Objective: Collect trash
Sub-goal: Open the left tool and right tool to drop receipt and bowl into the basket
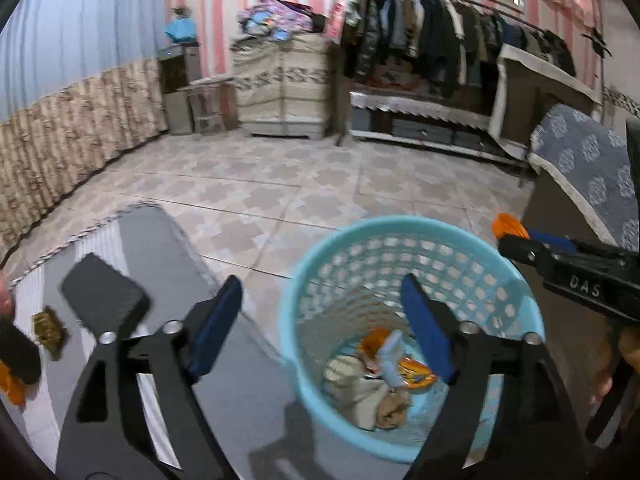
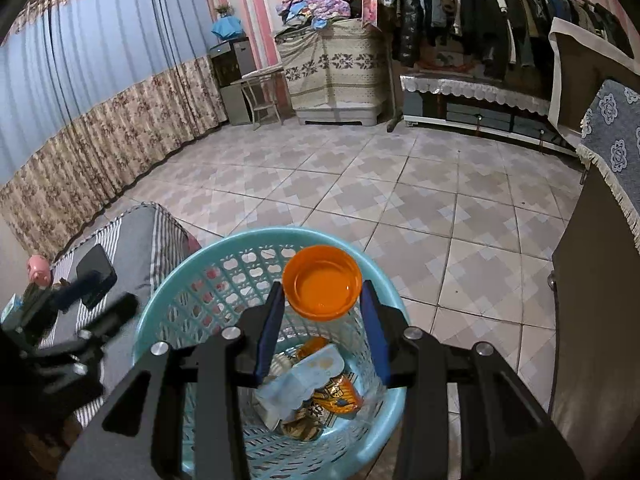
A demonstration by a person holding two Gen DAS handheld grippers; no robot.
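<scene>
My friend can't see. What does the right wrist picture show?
The right gripper holds an orange cup over a blue basket that has wrappers in the bottom. The basket stands on a tiled floor beside a striped cushion, with a clothes rack far behind.

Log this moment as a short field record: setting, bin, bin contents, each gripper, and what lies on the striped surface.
setting: bedroom, tiled floor, clothes rack
bin: light blue perforated plastic basket, standing on the floor
bin contents: crumpled wrappers and snack packets at the bottom
right gripper: shut on an orange plastic lid, held over the basket
left gripper: open, nothing between its pads, by the basket's rim
striped surface: black phone and a small brown item, too blurred to name
</scene>
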